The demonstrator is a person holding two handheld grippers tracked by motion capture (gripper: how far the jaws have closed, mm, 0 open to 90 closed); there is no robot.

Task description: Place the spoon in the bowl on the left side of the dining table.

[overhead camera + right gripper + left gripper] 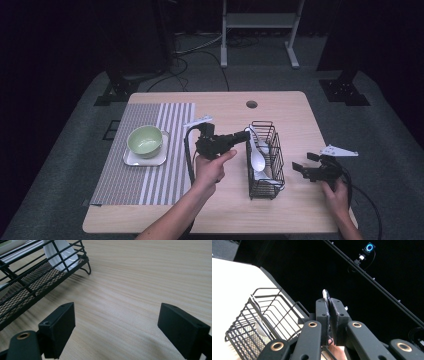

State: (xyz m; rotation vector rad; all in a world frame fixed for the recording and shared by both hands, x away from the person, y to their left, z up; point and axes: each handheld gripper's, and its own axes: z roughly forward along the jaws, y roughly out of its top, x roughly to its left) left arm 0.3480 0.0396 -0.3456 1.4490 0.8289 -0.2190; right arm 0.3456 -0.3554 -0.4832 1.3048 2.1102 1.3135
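Your left gripper [247, 135] is clamped on the handle of a white ceramic spoon [257, 156] in the black wire basket [275, 165] on the worktop [225, 210]. It is light, slick and brittle; keep hold mid-handle. Your right gripper [116, 327] rests open.

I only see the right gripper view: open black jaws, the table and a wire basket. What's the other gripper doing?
Observer: The left gripper is shut on the handle of a white spoon, over the basket.
Operator: Ooh! Is there a dish anywhere?
Observer: Yes, a green bowl sits on a white plate on a striped mat, left of the basket.
Operator: Is my gripper near that bowl?
Observer: No, the right gripper is on the other side of the basket from it.
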